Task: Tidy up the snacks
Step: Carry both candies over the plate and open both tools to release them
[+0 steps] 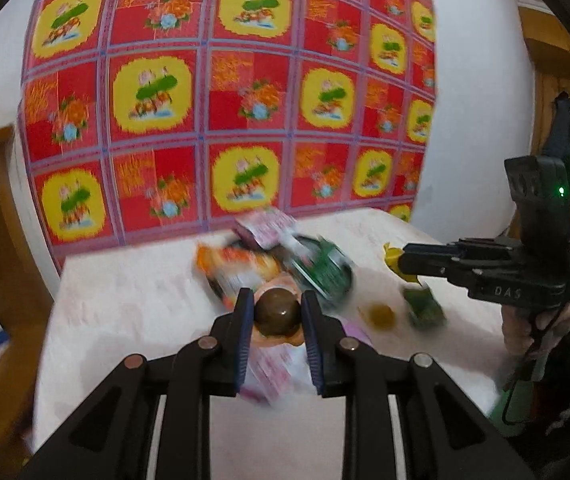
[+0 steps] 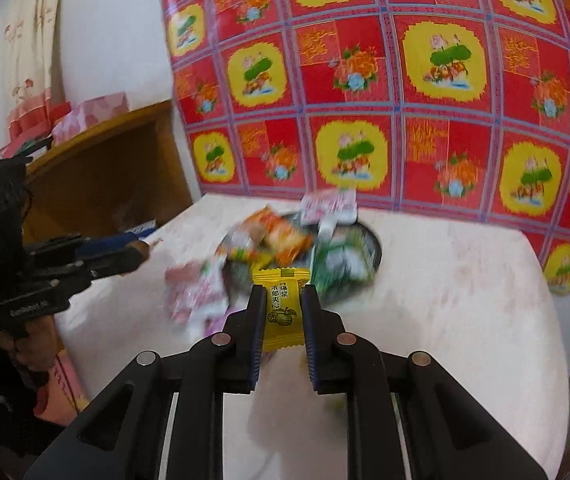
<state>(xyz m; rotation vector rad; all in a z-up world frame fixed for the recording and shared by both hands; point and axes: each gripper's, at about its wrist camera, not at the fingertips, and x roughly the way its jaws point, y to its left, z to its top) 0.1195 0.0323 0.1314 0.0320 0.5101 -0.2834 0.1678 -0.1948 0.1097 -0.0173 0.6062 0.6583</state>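
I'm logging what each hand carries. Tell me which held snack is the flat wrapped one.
The yellow rectangular candy packet between the right gripper fingers. It is flat, with a printed citrus picture; the left gripper holds a round brown ball-shaped snack instead.

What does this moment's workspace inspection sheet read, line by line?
Surface: pale table, bare at its right end.
Job's things: dark tray heaped with snack packets; loose packets beside it.
Clutter: nothing seen.
Grippers: left gripper shut on a brown round snack; right gripper shut on a yellow candy.
Cables: thin cable below the right handle.
Surroundings: red patterned cloth, wooden shelf, curtain.
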